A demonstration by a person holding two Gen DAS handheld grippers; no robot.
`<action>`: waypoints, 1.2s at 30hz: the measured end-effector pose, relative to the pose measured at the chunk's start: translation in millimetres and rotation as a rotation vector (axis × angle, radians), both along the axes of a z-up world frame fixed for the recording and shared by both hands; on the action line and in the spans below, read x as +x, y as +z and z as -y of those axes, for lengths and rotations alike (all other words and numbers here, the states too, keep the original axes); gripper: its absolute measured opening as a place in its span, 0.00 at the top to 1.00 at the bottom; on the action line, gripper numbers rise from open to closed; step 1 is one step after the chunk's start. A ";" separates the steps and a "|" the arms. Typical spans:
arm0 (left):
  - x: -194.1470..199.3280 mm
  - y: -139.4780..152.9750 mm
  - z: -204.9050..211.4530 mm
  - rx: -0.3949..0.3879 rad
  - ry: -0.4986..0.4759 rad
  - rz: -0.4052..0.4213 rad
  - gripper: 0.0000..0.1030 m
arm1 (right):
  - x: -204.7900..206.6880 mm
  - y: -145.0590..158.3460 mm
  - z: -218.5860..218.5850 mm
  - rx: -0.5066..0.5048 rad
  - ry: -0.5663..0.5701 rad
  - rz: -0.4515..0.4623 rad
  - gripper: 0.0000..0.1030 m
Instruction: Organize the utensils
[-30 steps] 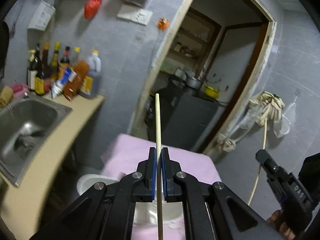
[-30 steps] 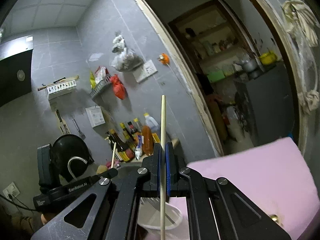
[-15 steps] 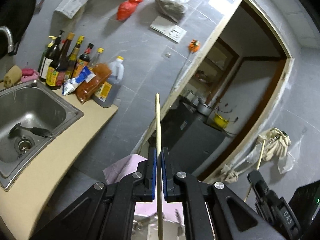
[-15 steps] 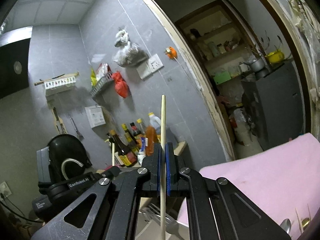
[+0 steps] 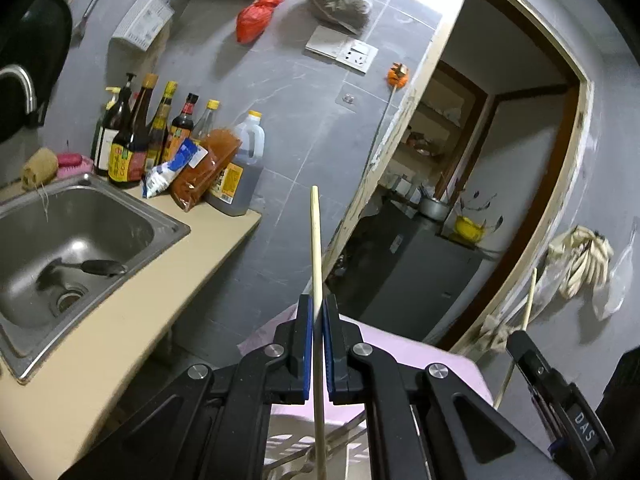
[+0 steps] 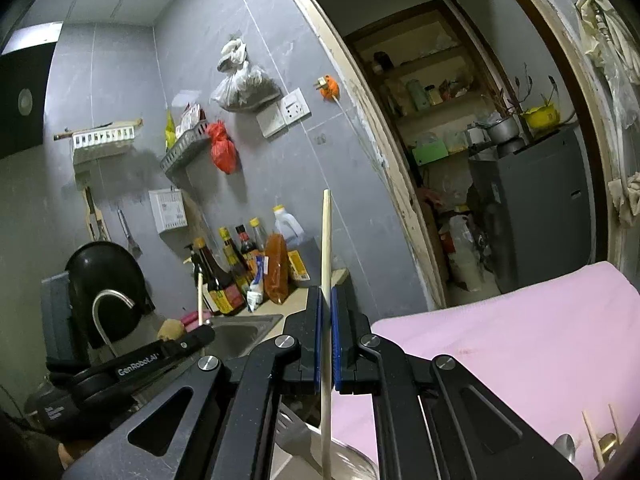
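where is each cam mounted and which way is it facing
Left wrist: on the left gripper, shut on a chopstick, facing the sink, sauce bottles and doorway; the right gripper shows at lower right.
Right wrist: on the right gripper, shut on its own chopstick, facing the same wall over a pink cloth; the left gripper shows at lower left.
Shared: bottles, socket, doorway.

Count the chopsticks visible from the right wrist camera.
4 chopsticks: one in the right claw, one in the left claw by the sink, two lying on the pink cloth at lower right. Others may be hidden below the claws.
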State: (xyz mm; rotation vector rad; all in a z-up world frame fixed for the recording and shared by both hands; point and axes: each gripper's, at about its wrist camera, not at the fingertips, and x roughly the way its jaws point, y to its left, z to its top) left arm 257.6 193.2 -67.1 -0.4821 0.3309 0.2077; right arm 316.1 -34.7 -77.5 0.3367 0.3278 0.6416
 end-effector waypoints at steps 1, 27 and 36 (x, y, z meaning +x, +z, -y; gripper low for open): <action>-0.8 -0.7 1.0 0.006 -0.003 -0.005 0.95 | 0.7 -1.5 0.4 -0.006 0.003 -0.006 0.96; -36.3 37.3 39.4 0.099 0.007 -0.070 0.23 | -12.6 28.6 75.6 -0.051 -0.005 -0.079 0.39; -45.6 54.9 100.9 0.218 0.013 -0.061 0.02 | -25.2 46.8 136.5 -0.108 -0.087 -0.031 0.02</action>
